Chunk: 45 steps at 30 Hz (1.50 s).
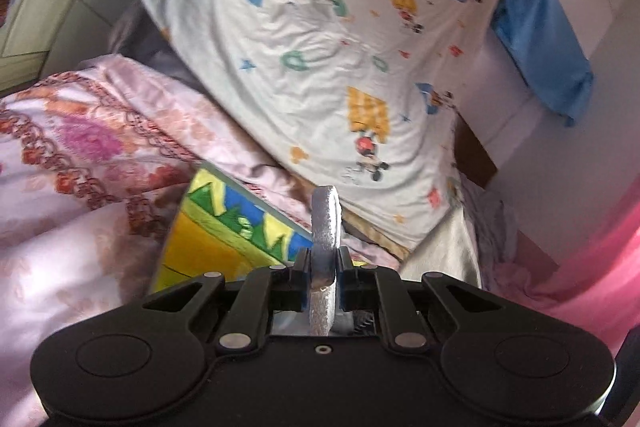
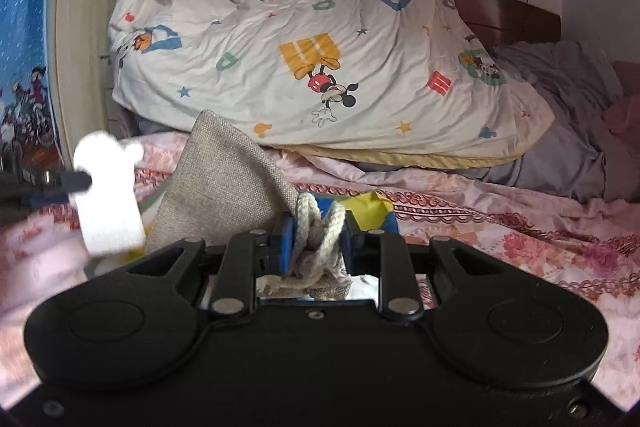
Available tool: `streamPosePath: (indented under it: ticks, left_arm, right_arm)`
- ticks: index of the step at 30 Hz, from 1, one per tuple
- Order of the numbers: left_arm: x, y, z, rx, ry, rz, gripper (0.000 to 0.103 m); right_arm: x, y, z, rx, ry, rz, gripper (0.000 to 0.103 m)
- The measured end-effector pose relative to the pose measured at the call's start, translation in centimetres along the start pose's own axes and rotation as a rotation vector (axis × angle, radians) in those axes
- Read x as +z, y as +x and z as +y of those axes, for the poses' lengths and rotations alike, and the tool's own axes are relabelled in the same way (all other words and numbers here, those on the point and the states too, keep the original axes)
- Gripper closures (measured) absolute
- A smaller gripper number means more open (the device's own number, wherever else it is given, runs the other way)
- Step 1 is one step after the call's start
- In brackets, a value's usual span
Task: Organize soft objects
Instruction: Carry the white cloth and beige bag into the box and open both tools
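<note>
No legible text shows on the bedding [image 2: 304, 39] or elsewhere.

White flat object [image 2: 106, 195], left of the grey drawstring pouch [image 2: 224, 187]: motion-blurred, identity indeterminable. The pouch's neck is hidden between the right gripper [image 2: 316, 247] pads. Yellow-green-blue printed item [image 1: 224, 227], behind the pouch: largely covered, kind unclear. Cartoon-print quilt [image 2: 320, 27], beyond the pouch: top cut by the frame edge.
</note>
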<state>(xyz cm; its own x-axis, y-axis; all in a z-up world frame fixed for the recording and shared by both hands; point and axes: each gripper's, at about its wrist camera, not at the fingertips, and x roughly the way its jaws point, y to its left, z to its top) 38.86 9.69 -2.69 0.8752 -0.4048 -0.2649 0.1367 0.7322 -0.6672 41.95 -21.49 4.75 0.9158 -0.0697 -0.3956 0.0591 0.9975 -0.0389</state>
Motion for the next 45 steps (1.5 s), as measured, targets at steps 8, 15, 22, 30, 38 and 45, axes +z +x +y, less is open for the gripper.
streamPosePath:
  ticks: [8, 15, 22, 30, 38, 45]
  left_arm:
    - [-1.0, 1.6, 3.0, 0.067, -0.053, 0.013, 0.090]
    - [-2.1, 3.0, 5.7, 0.109, -0.118, 0.048, 0.090]
    - [-2.2, 3.7, 6.4, 0.157, -0.125, 0.062, 0.089]
    - [-2.3, 4.2, 6.7, 0.216, -0.088, 0.083, 0.084]
    - [-2.2, 4.2, 5.4, 0.277, 0.002, 0.095, 0.075]
    - [-2.5, 3.8, 3.1, 0.325, 0.096, 0.101, 0.049]
  right_arm:
    - [1.9, 6.5, 3.7, 0.023, 0.054, 0.024, 0.086]
    - [0.5, 11.2, 5.4, 0.023, 0.034, 0.096, 0.086]
    - [-1.6, 14.0, 7.0, 0.004, -0.068, 0.163, 0.086]
    - [-4.2, 15.1, 9.2, -0.022, -0.140, 0.220, 0.084]
    - [-4.3, 13.9, 8.6, -0.022, -0.130, 0.197, 0.077]
    - [-3.4, 12.2, 8.1, -0.007, -0.127, 0.175, 0.055]
